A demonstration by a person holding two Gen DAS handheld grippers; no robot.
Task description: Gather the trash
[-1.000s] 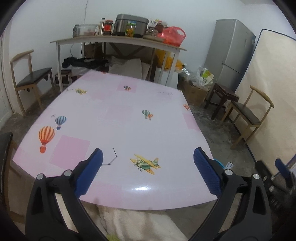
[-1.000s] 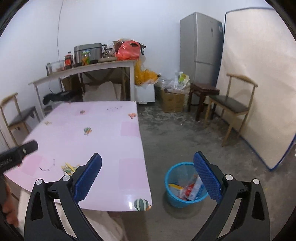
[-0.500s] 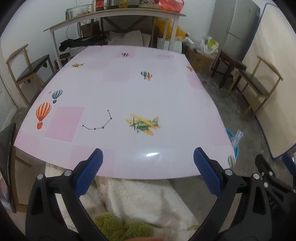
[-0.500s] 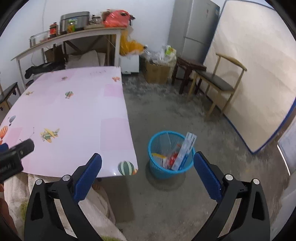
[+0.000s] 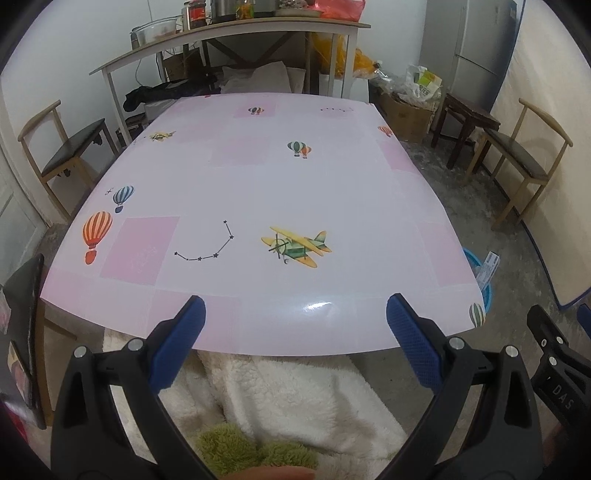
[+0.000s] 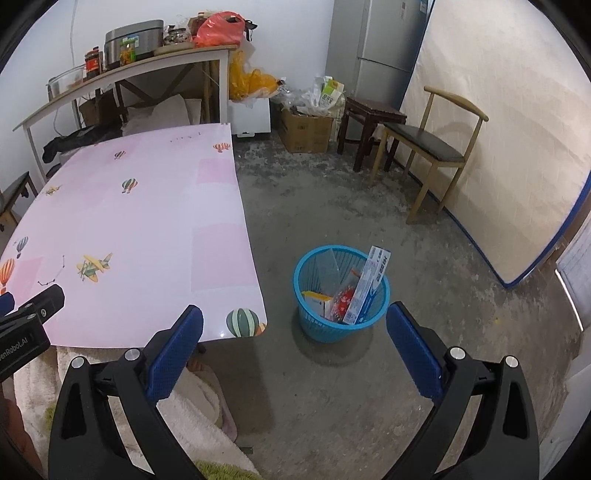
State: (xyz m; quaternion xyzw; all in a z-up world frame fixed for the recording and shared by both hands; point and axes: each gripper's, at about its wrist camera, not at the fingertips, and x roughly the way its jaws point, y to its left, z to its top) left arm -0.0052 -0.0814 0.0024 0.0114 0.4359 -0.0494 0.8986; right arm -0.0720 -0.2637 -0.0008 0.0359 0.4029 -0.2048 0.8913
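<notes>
Broadly, the table filled the left wrist view, a rounded-cornered rectangle under a glossy pink-and-white sheet printed with balloons, a biplane and a dotted constellation; a glare spot sat near its front edge. Beyond the table's far end stood a long white-framed shelf bench crowded with jars, a metal cooker and a red bag, with dark bundles and a pillow beneath it. Right of the table leaned a pale mattress edged in blue, and beside that a grey fridge. Wooden chairs with dark seats stood well apart from the table, one to its left and one to its right, with a dark stool and a cardboard box of crumpled bags nearer the fridge. Rough grey concrete floor lay open between the table's right edge and the mattress. On that floor, just off the table's near right corner, sat the round blue mesh bin, holding the trash: a long blue-and-white carton propped upright against the rim, a yellow-edged box and a red wrapper. A fluffy cream blanket lay below the table's front edge. Smallest, the left gripper hovered at that front edge with blue ribbed pads spread wide and nothing between them; the right gripper hung over the floor beside the bin, likewise spread wide and bare
</notes>
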